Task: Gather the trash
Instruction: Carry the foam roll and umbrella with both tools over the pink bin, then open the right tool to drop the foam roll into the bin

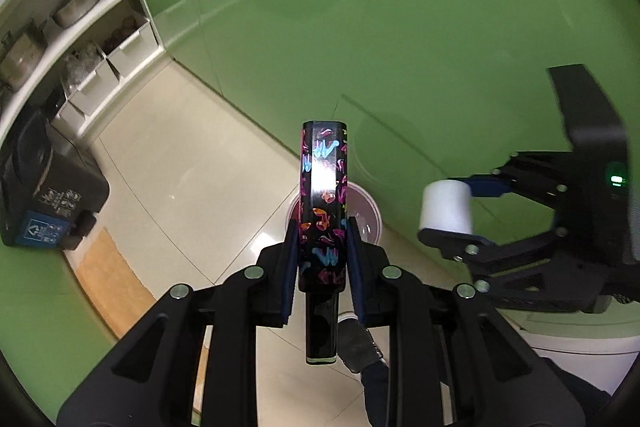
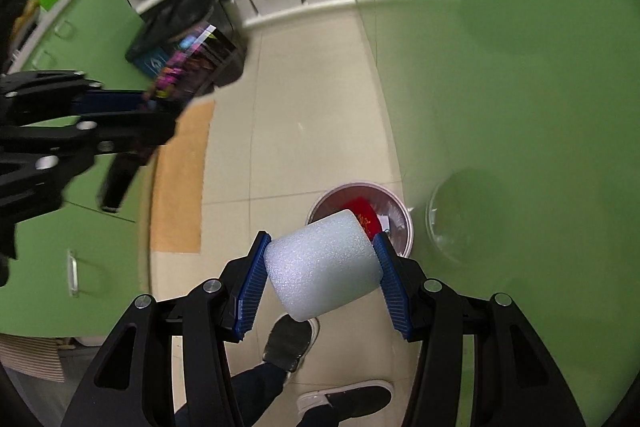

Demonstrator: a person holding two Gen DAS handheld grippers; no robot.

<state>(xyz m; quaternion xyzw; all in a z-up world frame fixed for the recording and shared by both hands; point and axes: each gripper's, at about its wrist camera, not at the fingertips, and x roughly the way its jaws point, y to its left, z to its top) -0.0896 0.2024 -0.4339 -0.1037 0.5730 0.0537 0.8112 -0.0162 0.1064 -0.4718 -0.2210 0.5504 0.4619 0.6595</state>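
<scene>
My left gripper [image 1: 323,259] is shut on a flat black box with a bright pink and blue pattern [image 1: 324,195], held edge-on and upright. My right gripper [image 2: 322,263] is shut on a white foam cylinder [image 2: 324,263]; the same cylinder [image 1: 446,206] shows at the right of the left wrist view. On the floor below stands a round trash bin [image 2: 404,231] with a clear liner, a red packet [image 2: 366,217] inside it. In the left wrist view the bin [image 1: 370,215] sits just behind the patterned box.
Green cabinet fronts [image 1: 400,7] rise on the right. White shelves with pots and bins [image 1: 80,39] stand at the far end, beside a black recycling bin [image 1: 44,203]. A tan mat [image 2: 180,183] lies on the tiled floor. A person's shoes [image 2: 288,343] show below.
</scene>
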